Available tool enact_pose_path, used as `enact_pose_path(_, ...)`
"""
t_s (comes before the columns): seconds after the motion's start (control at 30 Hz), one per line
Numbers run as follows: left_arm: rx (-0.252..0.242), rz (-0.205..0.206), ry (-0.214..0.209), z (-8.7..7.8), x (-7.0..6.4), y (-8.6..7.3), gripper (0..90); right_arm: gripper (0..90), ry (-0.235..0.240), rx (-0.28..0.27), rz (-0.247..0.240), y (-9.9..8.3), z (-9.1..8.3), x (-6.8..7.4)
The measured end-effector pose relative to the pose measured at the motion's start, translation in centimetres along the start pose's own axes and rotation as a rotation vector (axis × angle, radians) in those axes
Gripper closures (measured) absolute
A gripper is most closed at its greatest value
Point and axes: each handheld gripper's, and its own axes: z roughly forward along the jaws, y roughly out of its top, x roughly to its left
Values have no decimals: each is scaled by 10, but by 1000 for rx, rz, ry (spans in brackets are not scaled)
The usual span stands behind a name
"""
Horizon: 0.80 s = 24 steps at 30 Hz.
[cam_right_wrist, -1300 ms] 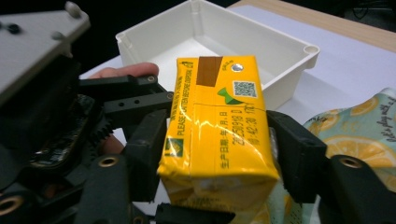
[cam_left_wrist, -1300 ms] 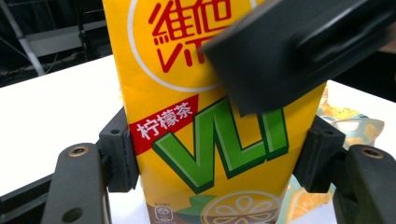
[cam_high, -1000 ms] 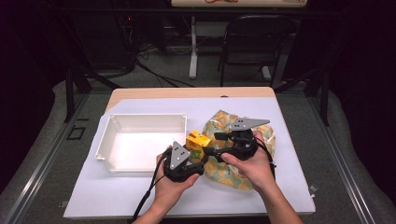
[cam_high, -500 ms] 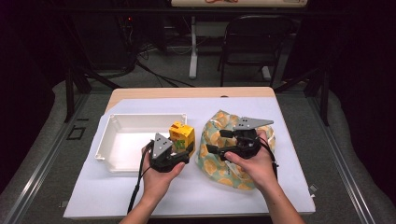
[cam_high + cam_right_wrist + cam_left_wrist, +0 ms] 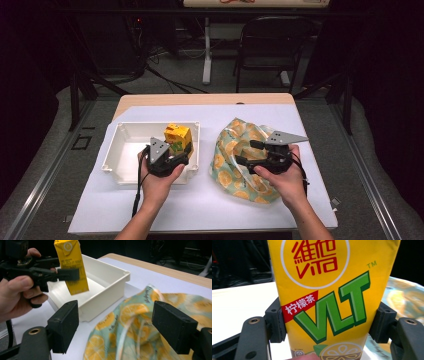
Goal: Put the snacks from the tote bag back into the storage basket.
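Observation:
A yellow lemon tea carton (image 5: 177,136) hangs upright over the right part of a white plastic tray (image 5: 112,150). My left gripper (image 5: 179,149) is shut on the carton's sides. In the left gripper view the carton (image 5: 329,297) sits between the two pads, with green letters facing the camera. A fabric bag with a lemon print (image 5: 235,135) lies crumpled to the right of the tray. My right gripper (image 5: 246,152) is open just above the bag's left side, nothing between its pads. The right gripper view has the bag (image 5: 140,315) below and the held carton (image 5: 71,267) over the tray (image 5: 110,282).
A white sheet (image 5: 200,200) covers the table, with a strip of wood (image 5: 200,99) bare at the far edge. A dark chair (image 5: 270,45) and cables stand on the floor beyond the table.
My left gripper has carried the carton leftward, from beside the bag to above the tray. The right gripper has stayed over the bag.

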Motion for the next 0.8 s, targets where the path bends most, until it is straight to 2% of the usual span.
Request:
enact_pose_path(0.13,8,-12,40,8,8,-1,313,213,-26,-4,20,-11,-8,-6)
enact_pose_path(0.33,31,-21,82,25,10,-7,313,218,-80,-7,50,-31,-24,-18)
enact_pose_path(0.47,47,-50,101,38,12,-12,313,221,-99,-3,53,-38,-29,-21)
enact_pose_path(0.57,69,-53,126,47,15,-17,314,224,-110,-4,62,-44,-30,-23)
enact_pose_path(0.8,96,-68,171,64,19,-25,314,223,-102,11,37,-47,-26,-23)
